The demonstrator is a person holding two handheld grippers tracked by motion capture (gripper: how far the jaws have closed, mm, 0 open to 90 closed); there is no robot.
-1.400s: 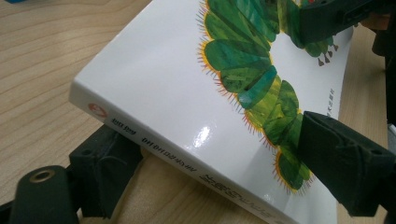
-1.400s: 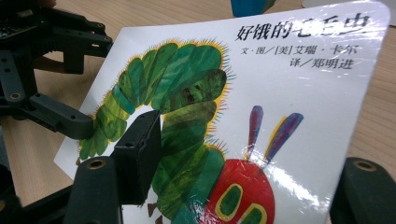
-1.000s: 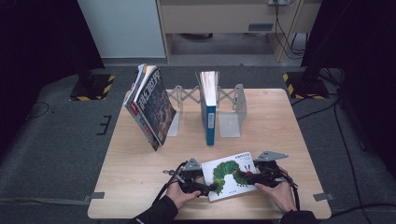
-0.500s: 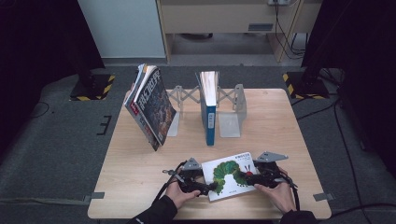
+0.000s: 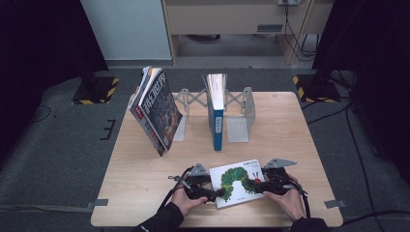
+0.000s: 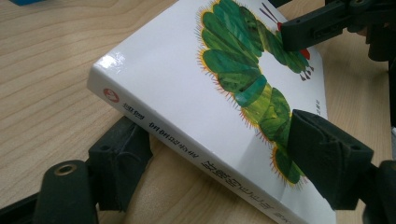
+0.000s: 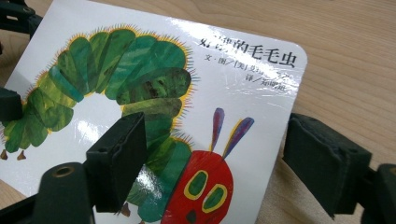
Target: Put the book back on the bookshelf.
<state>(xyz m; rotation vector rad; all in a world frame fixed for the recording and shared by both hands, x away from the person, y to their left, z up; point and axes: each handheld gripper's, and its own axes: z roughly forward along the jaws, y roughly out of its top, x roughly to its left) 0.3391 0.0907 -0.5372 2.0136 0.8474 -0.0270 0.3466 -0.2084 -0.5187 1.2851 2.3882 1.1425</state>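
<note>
A white picture book (image 5: 237,181) with a green caterpillar on its cover lies near the table's front edge, between my two grippers. My left gripper (image 5: 220,193) is shut on its spine side. In the left gripper view one jaw sits under the spine (image 6: 201,135) and the other presses on the cover, with the left gripper (image 6: 219,158) straddling that edge. My right gripper (image 5: 254,186) straddles the opposite edge. Its jaws have just been opening: in the right gripper view, one jaw of the right gripper (image 7: 219,154) hovers over the cover (image 7: 140,74) and the other stands clear beside the edge.
Behind the book, a metal expanding book rack (image 5: 239,113) holds an upright blue book (image 5: 216,111). A stack of magazines (image 5: 157,108) leans at its left end. The wooden table (image 5: 290,130) has bare room to the right and left of the grippers.
</note>
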